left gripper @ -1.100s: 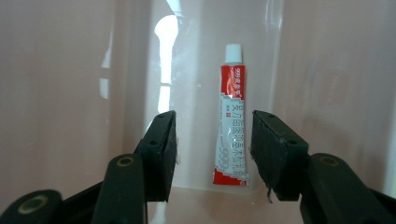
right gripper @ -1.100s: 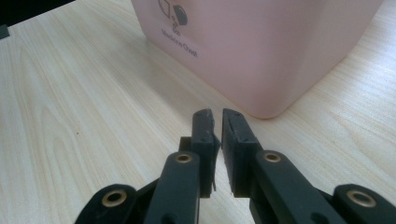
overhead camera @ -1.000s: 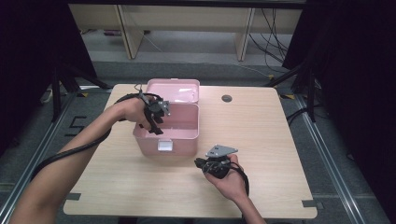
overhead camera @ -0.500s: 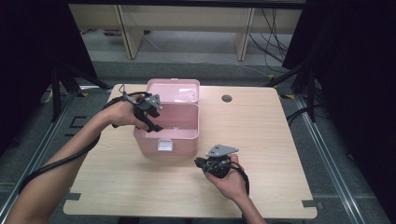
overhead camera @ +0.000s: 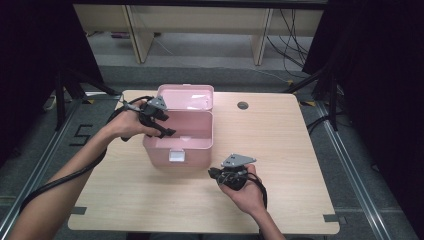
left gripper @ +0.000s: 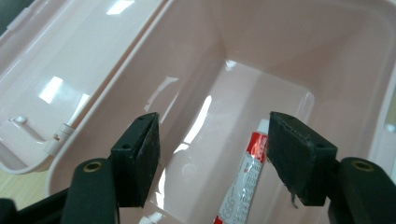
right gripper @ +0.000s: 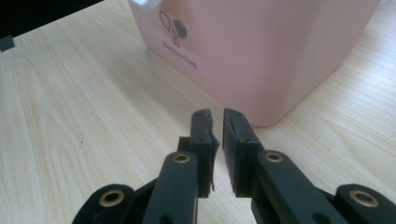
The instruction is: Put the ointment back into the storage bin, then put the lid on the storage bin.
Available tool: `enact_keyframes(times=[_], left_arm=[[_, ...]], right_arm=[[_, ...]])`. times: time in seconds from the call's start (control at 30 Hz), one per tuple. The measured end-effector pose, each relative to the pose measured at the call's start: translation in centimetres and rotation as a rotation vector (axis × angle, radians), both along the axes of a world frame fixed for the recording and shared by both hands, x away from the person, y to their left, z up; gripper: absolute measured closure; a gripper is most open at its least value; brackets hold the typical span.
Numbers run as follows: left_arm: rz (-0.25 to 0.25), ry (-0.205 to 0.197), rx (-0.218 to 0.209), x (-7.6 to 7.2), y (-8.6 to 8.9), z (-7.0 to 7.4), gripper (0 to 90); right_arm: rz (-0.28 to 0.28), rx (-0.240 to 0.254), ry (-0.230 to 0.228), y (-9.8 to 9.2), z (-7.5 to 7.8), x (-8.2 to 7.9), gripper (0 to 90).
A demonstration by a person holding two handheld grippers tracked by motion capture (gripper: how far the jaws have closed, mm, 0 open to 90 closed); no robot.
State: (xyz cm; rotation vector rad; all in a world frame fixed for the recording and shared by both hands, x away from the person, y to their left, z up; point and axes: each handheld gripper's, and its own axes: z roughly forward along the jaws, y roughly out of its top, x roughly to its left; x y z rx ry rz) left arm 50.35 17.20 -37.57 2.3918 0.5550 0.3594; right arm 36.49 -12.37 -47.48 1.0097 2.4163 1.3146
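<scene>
Your left gripper [left gripper: 212, 163] hung apart and empty over the box [overhead camera: 177, 145]; its jaws had just been opening, the tube [left gripper: 243, 186] lying inside. Your right gripper [right gripper: 217, 126] sat nearly together, empty. Closing the lid [overhead camera: 187, 97] carelessly could tip the box.

left gripper [overhead camera: 167, 131] over open pink box [overhead camera: 197, 142] | right gripper [overhead camera: 214, 174] beside box front

Glossy pink plastic box [overhead camera: 180, 135] on matt pale wood table [overhead camera: 280, 150].

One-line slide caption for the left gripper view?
Open left gripper poised over the open pink box, a red-and-white tube lying on its floor.
</scene>
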Motion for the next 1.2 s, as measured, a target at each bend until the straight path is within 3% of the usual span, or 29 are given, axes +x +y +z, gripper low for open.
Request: enact_keyframes(times=[0.13,0.17,0.23,0.27,0.33,0.37,0.47,0.5,0.63,0.67,0.8,0.87,0.9,1.07,1.2], left_arm=[[0.022,-0.010,-0.038,-0.1,0.1,0.3,34.8],[0.032,-0.018,-0.046,-0.1,0.2,0.4,34.8],[0.047,-0.025,-0.063,-0.2,0.3,0.5,34.9],[0.058,-0.029,-0.078,-0.2,0.5,0.6,35.1],[0.080,-0.030,-0.091,-0.2,0.8,0.6,35.7],[0.088,-0.030,-0.092,-0.1,1.0,0.6,36.2],[0.126,-0.046,-0.121,0.0,1.7,0.7,39.6],[0.140,-0.052,-0.134,0.1,1.9,0.7,40.3],[0.169,-0.084,-0.148,0.4,2.8,0.8,41.9],[0.177,-0.082,-0.153,0.4,3.0,0.8,42.1],[0.256,-0.095,-0.219,0.4,3.6,0.6,44.5],[0.287,-0.114,-0.227,0.5,4.0,0.5,45.4],[0.302,-0.121,-0.235,0.6,4.3,0.5,45.8],[0.395,-0.139,-0.262,1.4,4.9,0.5,48.7],[0.449,-0.154,-0.284,2.8,5.2,0.2,50.3]], right_arm=[[0.015,-0.010,-0.021,0.1,0.2,0.2,83.0],[0.004,-0.004,0.003,0.2,0.4,0.1,83.0],[0.009,-0.007,-0.008,0.2,0.7,0.2,82.9],[0.023,-0.014,-0.037,0.2,0.7,0.4,82.9],[0.015,-0.009,-0.023,0.3,0.7,0.5,82.8],[0.028,-0.026,-0.047,0.2,0.8,0.7,82.8],[0.028,-0.016,-0.031,0.3,1.1,0.7,82.6],[0.033,-0.020,-0.049,0.2,1.1,0.8,82.7],[0.023,-0.003,-0.034,0.4,1.5,0.6,83.2],[0.031,-0.001,-0.054,0.5,1.6,0.8,84.0],[0.039,0.010,-0.073,1.1,2.4,0.8,90.0],[0.041,0.018,-0.093,1.5,2.6,0.9,90.0],[0.040,0.035,-0.073,1.9,2.7,0.9,90.0],[0.074,0.023,-0.098,3.3,3.6,1.3,90.0],[0.106,0.057,-0.097,4.7,4.4,1.7,90.0]])
